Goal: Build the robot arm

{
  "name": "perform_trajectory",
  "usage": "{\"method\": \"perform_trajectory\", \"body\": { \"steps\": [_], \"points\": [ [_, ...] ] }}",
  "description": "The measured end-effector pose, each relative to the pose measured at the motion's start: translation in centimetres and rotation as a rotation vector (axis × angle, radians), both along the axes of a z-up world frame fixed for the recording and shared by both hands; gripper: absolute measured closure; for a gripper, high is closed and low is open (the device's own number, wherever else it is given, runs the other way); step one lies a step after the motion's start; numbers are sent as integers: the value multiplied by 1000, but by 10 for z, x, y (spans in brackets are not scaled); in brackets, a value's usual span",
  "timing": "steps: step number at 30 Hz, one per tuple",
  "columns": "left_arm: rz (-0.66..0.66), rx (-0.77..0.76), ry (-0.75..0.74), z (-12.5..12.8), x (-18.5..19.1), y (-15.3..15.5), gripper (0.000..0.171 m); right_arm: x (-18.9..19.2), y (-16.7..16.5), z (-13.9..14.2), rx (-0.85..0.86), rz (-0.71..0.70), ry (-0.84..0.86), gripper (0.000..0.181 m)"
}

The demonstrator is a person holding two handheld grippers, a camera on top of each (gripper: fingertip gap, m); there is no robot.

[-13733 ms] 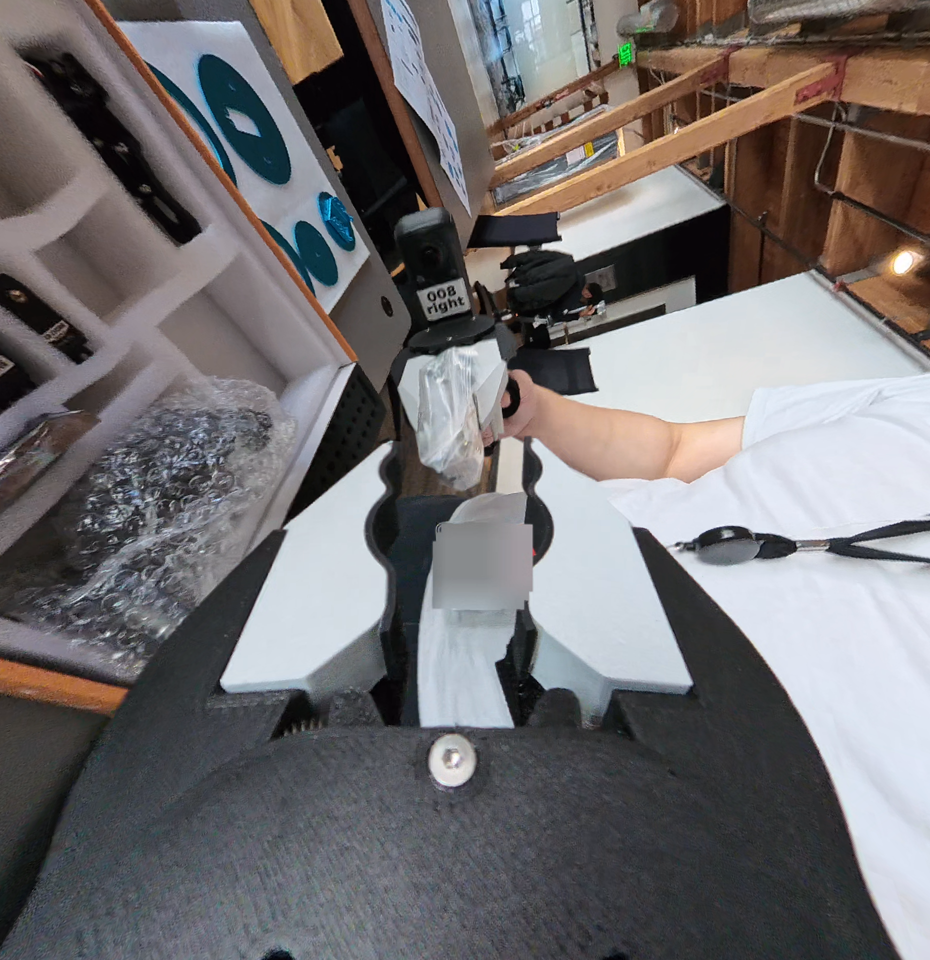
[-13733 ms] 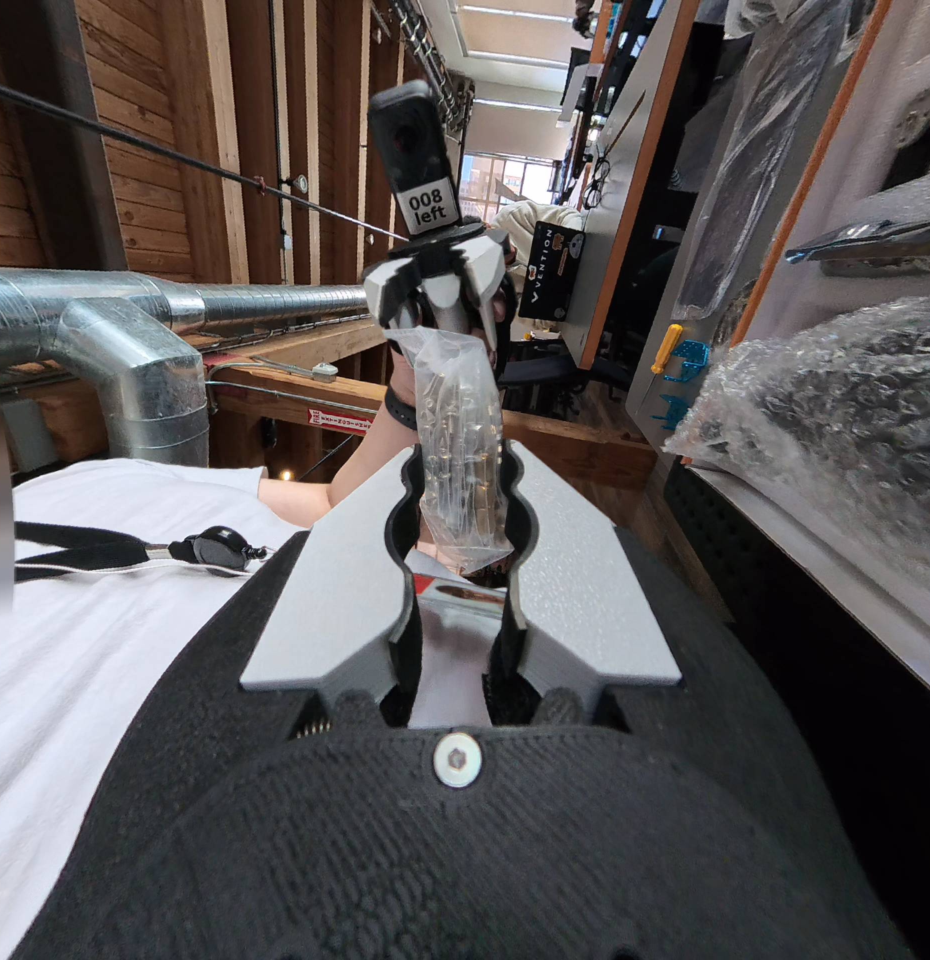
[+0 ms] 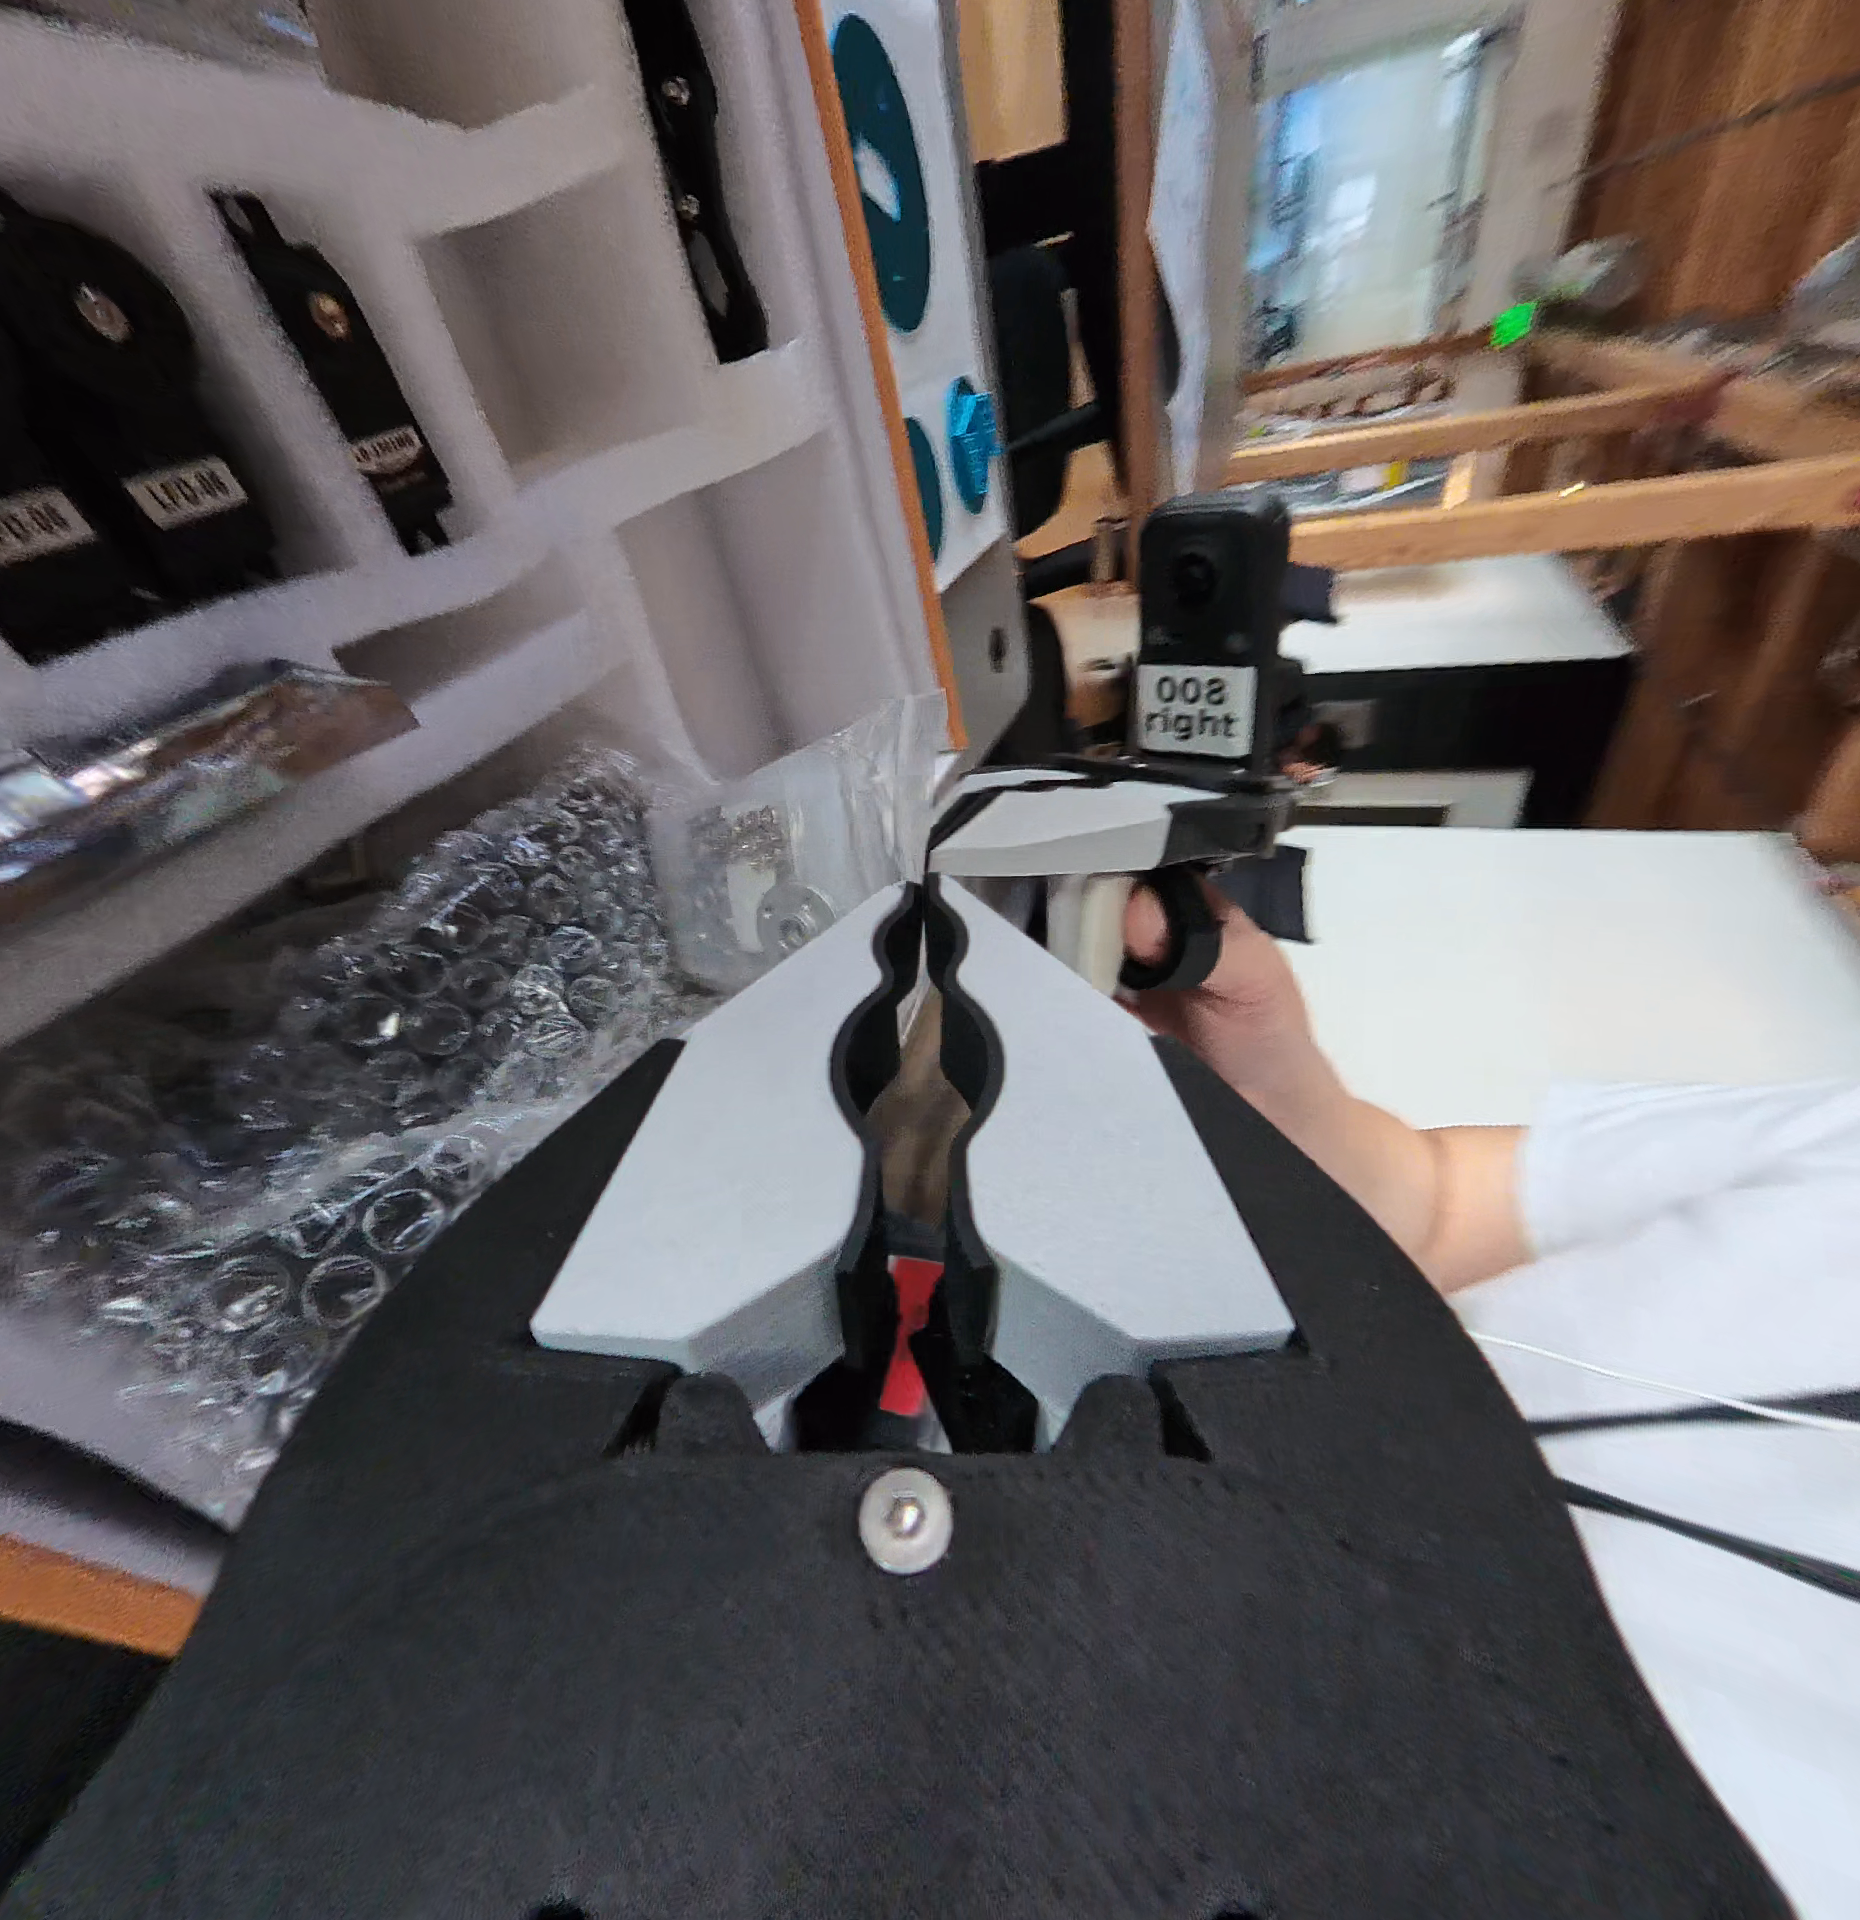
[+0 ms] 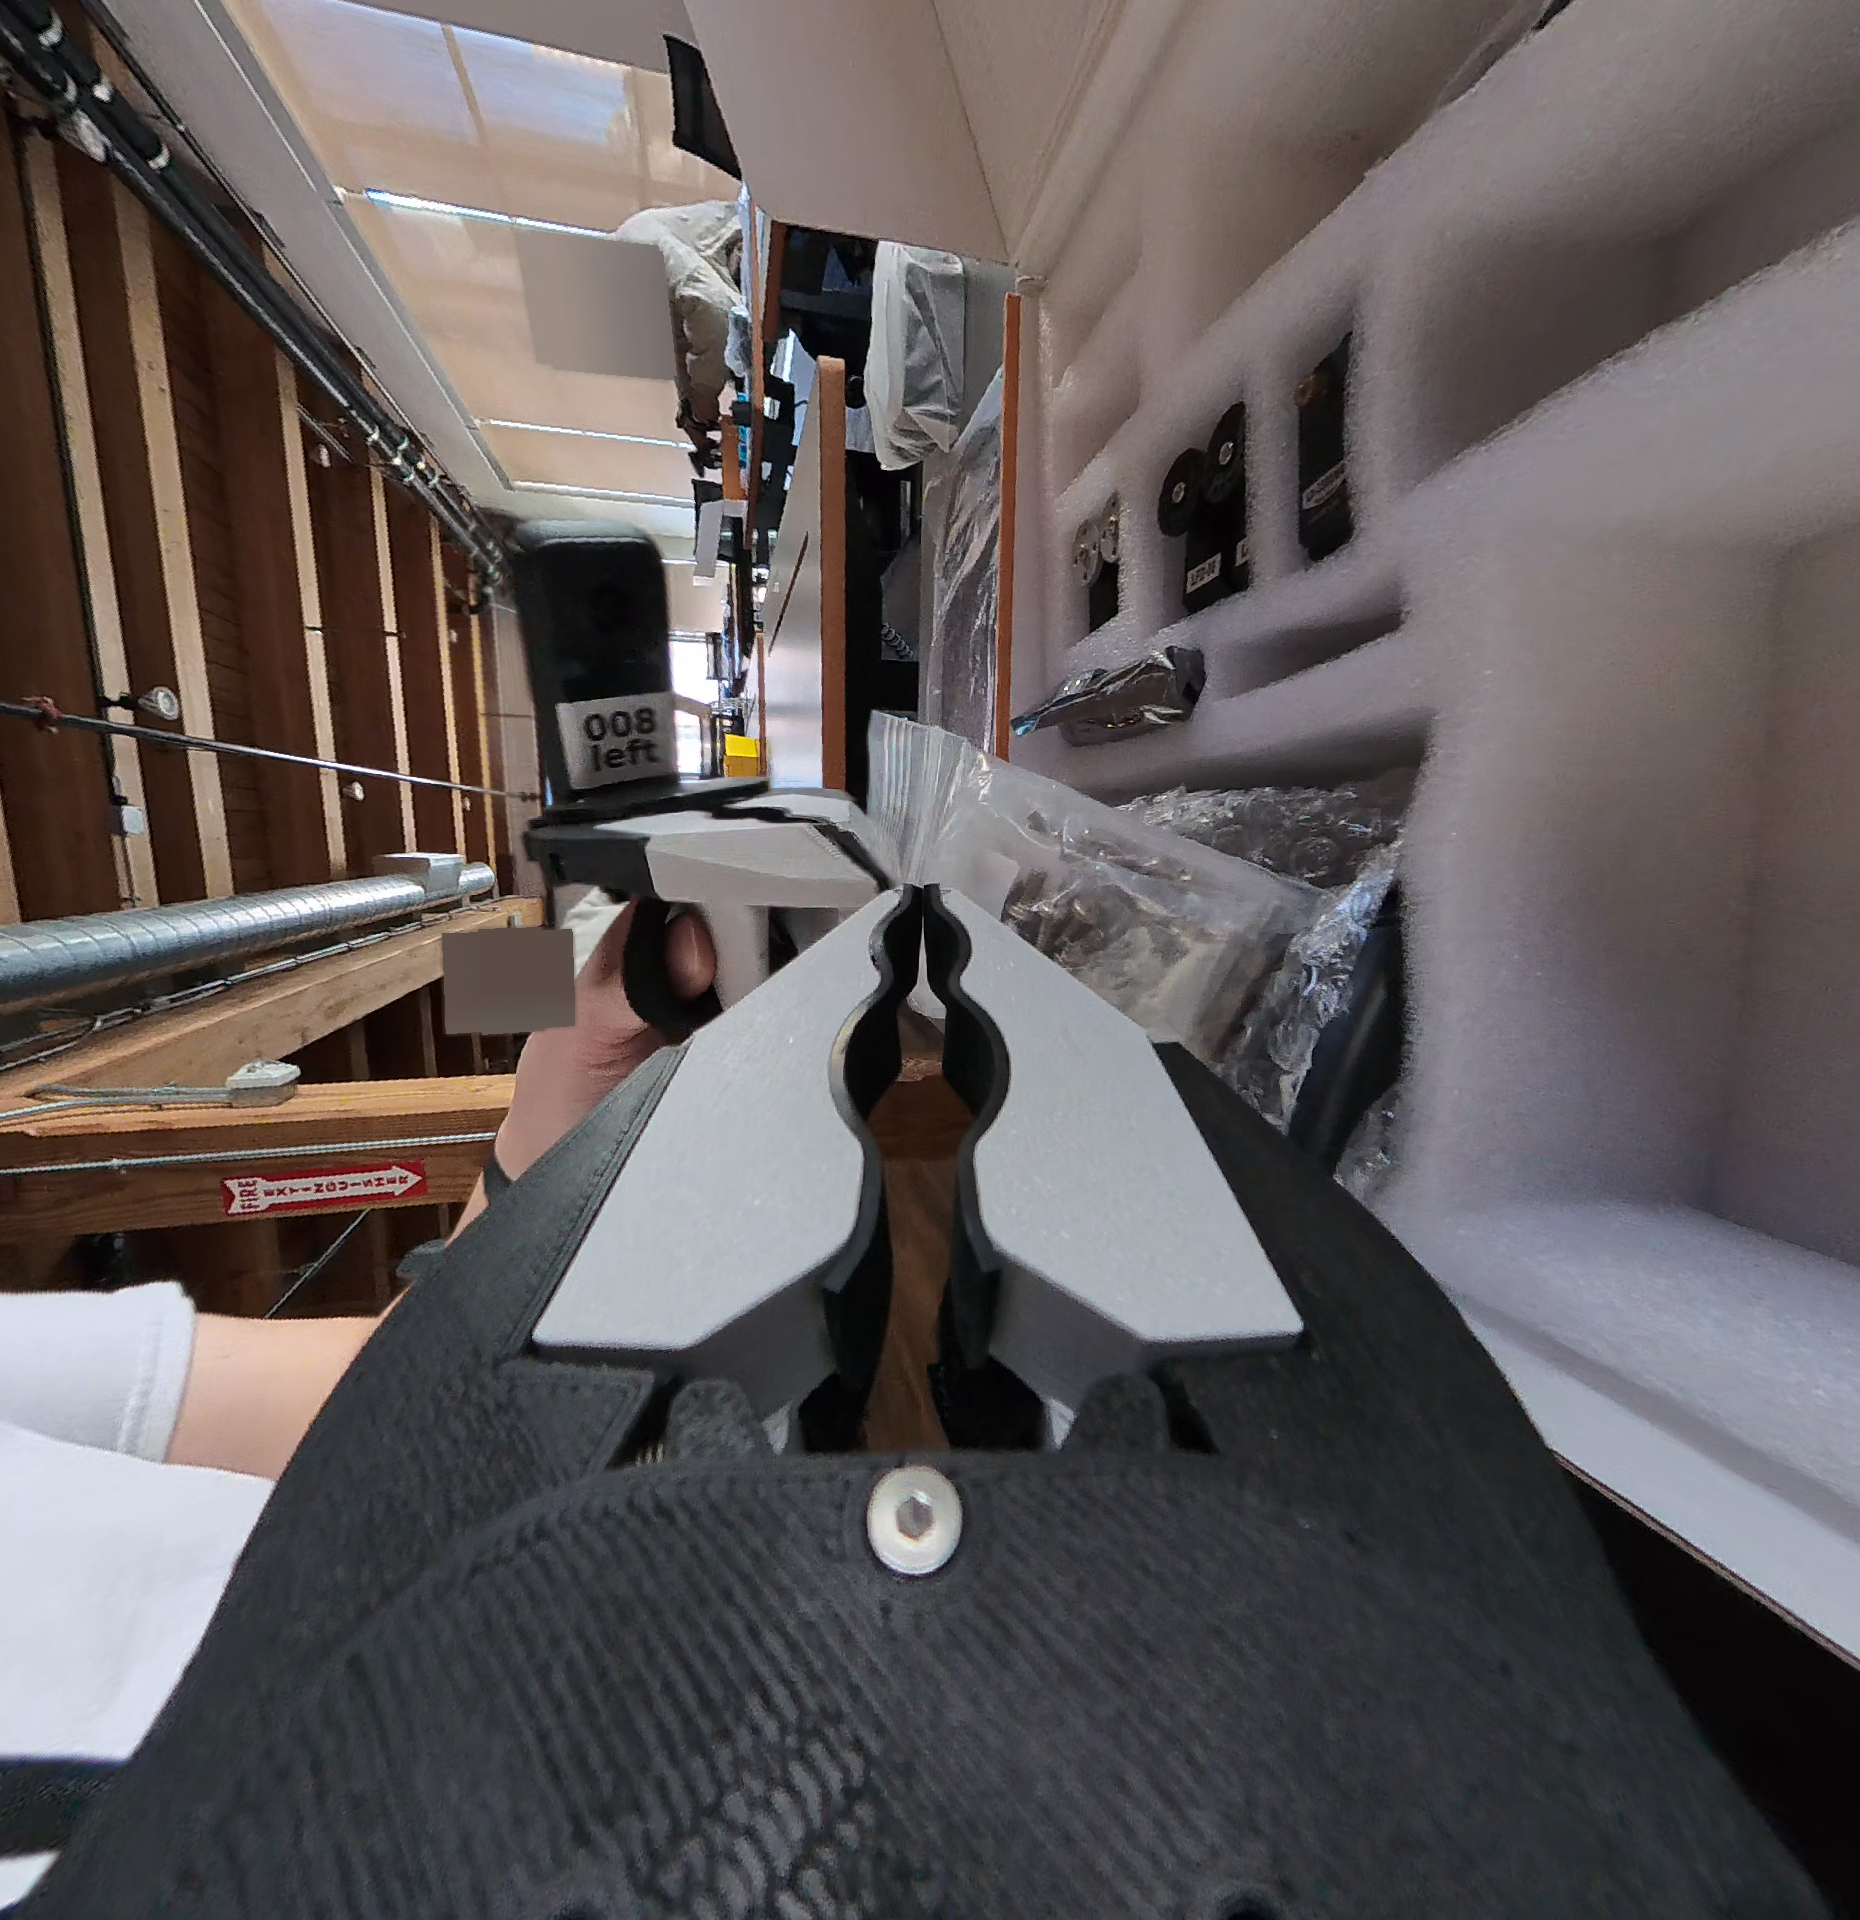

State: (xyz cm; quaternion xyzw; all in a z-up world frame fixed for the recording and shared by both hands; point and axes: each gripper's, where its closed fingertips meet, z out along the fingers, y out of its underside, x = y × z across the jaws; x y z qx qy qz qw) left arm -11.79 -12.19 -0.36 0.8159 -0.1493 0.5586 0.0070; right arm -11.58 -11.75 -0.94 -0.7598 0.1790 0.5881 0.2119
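A clear plastic bag of small metal parts (image 3: 770, 862) lies on bubble wrap (image 3: 313, 1049) in a white foam case (image 3: 552, 582). My left gripper (image 3: 924, 891) is shut, its tips pinching the bag's near edge. My right gripper (image 3: 941, 844) comes in from the right, shut on the same edge just above. In the right wrist view my right gripper (image 4: 921, 896) is shut at the bag (image 4: 1102, 894), where the plastic fans out from the pinch. The left gripper (image 4: 884, 871) meets it from the left.
The foam case (image 4: 1591, 727) holds black motor units (image 3: 178, 468) in slots and a silver foil pouch (image 3: 178, 748). Teal discs (image 3: 884, 197) lie beyond the case's orange rim. A person's arm (image 3: 1352, 1132) and white shirt are at right. Wooden beams (image 4: 230, 1112) stand at left. Both grippers' tips are close together, under 4 cm apart.
The bag hung in the air between the two grippers; now it lies in the case on the bubble wrap. Both grippers have moved to the case and closed narrower on its edge.
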Motion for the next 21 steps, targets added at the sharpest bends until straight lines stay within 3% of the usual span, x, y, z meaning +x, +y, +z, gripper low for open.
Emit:
{"method": "perform_trajectory", "body": {
  "steps": [3, 16, 21],
  "points": [
    [23, -82, -78, 4, -1, 0, 171, -1, -1, 1, 8, 12, 21, 181],
    [39, -128, -172, 18, -3, 4, 171, -4, -9, 10, 155, 103, 11, 176],
    [49, -170, -210, 21, -2, 2, 171, -9, -7, 11, 282, 117, -116, 180]
  ]
}}
